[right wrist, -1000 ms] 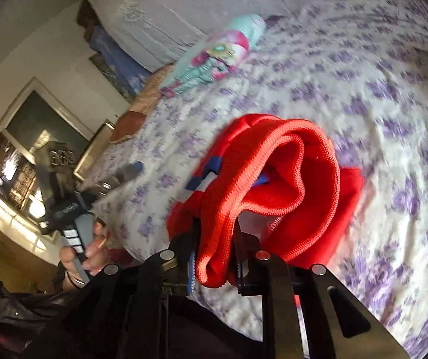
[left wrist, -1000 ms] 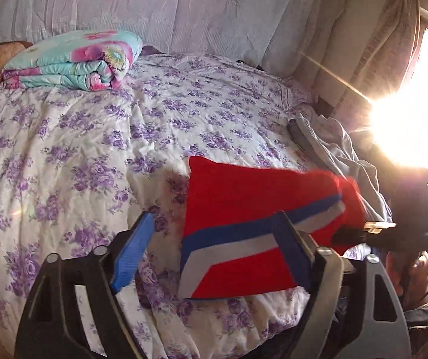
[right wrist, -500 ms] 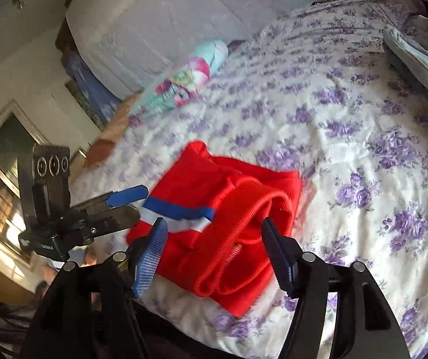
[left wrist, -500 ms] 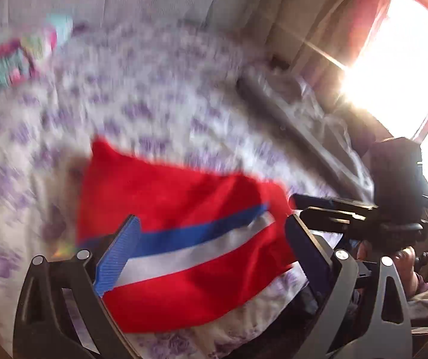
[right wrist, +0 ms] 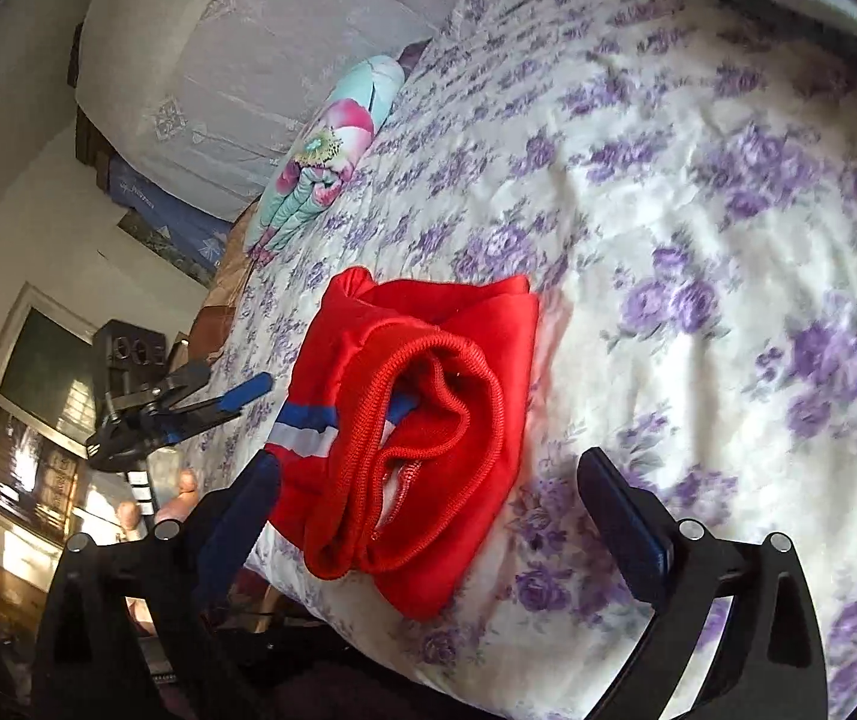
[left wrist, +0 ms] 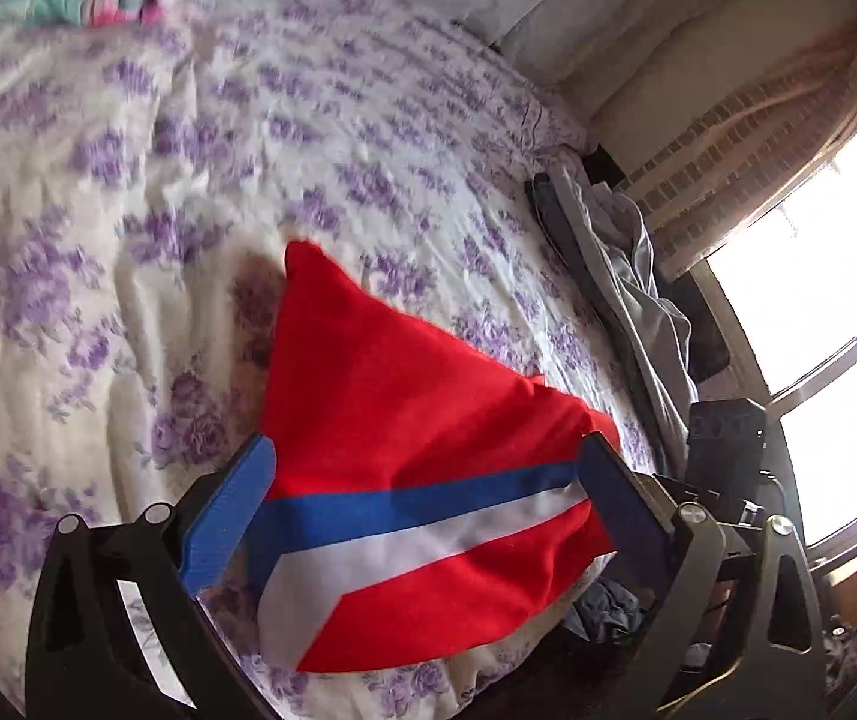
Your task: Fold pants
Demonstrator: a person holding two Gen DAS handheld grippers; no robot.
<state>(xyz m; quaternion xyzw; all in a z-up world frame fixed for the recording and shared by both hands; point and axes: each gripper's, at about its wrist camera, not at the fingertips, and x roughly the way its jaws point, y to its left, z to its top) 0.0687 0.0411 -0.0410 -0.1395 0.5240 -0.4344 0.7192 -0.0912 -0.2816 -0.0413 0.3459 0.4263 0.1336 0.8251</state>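
Red pants (left wrist: 404, 420) with a blue and white stripe lie folded in a compact bundle near the front edge of the bed. In the right wrist view the pants (right wrist: 422, 420) show their ribbed waistband facing me. My left gripper (left wrist: 428, 492) is open and empty, just above the pants' near edge. My right gripper (right wrist: 428, 504) is open and empty, hovering at the waistband end. The left gripper also shows in the right wrist view (right wrist: 218, 396), open, to the left of the pants.
The bed has a white cover with purple flowers (left wrist: 128, 210). A folded floral blanket (right wrist: 320, 162) lies at the far side by the pillows. Grey clothes (left wrist: 626, 276) lie along the bed's right edge. A bright window (left wrist: 818, 300) is at right.
My right gripper has opened and let go of the pants' waistband, which now rests on the bed. Both grippers have drawn back a little; the left stayed open.
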